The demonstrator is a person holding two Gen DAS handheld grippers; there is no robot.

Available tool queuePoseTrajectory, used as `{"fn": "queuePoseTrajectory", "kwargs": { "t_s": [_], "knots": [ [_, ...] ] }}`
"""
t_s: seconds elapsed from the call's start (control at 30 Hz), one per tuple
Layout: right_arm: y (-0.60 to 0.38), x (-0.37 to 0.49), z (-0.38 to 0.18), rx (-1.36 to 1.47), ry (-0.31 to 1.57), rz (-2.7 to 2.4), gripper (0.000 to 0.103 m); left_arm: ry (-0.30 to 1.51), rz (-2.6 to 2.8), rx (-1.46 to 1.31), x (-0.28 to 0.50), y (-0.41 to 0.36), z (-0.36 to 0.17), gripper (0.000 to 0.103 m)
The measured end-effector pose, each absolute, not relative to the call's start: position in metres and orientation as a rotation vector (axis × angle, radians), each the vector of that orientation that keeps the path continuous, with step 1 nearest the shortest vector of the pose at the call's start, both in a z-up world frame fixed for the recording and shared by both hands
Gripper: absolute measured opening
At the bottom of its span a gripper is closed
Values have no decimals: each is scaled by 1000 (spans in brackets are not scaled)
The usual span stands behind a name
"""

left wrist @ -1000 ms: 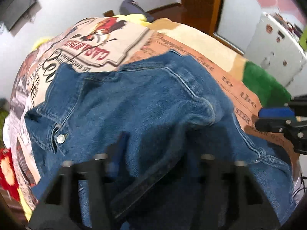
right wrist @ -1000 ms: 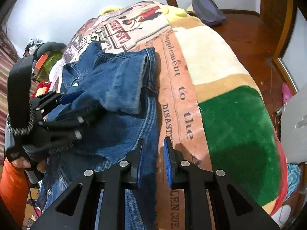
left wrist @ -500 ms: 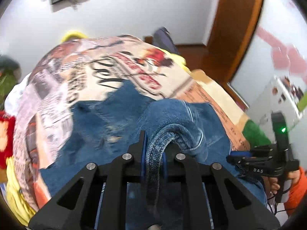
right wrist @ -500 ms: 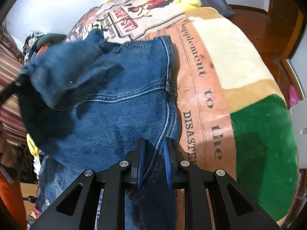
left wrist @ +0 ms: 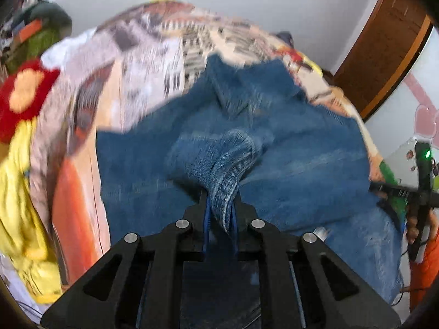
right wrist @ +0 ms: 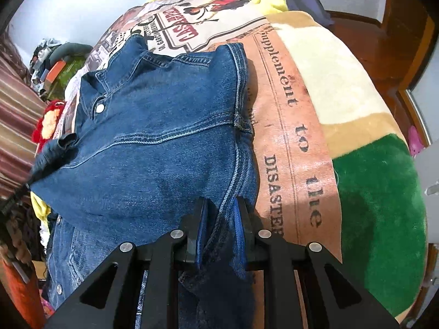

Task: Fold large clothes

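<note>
Left gripper (left wrist: 221, 213): fingers clamped on a bunched fold of the denim jacket (left wrist: 288, 164); the pinched cloth rises in a loop just ahead of the fingertips.
Right gripper (right wrist: 219, 219): fingers clamped on the jacket's stitched side edge, which runs between them and hangs dark below.
Denim jacket: lies on the bed, spread ahead of both pairs of fingers; in the right wrist view its collar and a snap button (right wrist: 99, 107) sit far ahead and to the left of the fingers.
Jacket edges: the seamed right edge runs straight away from the right fingers, touching the orange printed strip (right wrist: 296, 142); the far hem ends on the newspaper-print bedspread (right wrist: 208, 19).
Left of the jacket: in the left wrist view, bare bedspread to the left of the fingers, then a yellow cloth (left wrist: 16, 200) and a red plush piece (left wrist: 22, 98) at the bed's edge.
Right of the jacket: to the right of the right fingers, the printed strip, then cream and green blanket (right wrist: 376, 200), free of other things up to the bed's edge.
Beyond the bed: wooden floor (right wrist: 365, 35) and a dark bag (right wrist: 307, 0) far ahead.
Blur: the left wrist view is smeared, so fine edges there cannot be told.
</note>
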State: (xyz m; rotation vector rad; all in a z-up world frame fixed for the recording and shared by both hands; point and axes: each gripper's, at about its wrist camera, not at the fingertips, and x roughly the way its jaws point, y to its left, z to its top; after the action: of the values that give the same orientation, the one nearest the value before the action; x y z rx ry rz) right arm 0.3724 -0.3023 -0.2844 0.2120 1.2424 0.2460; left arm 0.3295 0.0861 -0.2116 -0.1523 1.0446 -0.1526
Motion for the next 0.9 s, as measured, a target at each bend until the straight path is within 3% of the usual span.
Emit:
{"fn": "queuePoseTrajectory", "kwargs": {
  "t_s": [0.2, 0.57, 0.83, 0.9],
  "knots": [
    [-298, 371, -284, 188, 1235, 225, 15, 1081, -135, -242, 314, 108, -240, 41],
    [-293, 369, -284, 154, 1225, 200, 15, 1088, -95, -285, 291, 134, -245, 47],
    [-291, 369, -283, 133, 1225, 194, 15, 1091, -41, -248, 272, 151, -240, 63],
    [-289, 370, -282, 115, 1229, 191, 15, 1080, -14, -204, 269, 154, -232, 63]
  ]
}}
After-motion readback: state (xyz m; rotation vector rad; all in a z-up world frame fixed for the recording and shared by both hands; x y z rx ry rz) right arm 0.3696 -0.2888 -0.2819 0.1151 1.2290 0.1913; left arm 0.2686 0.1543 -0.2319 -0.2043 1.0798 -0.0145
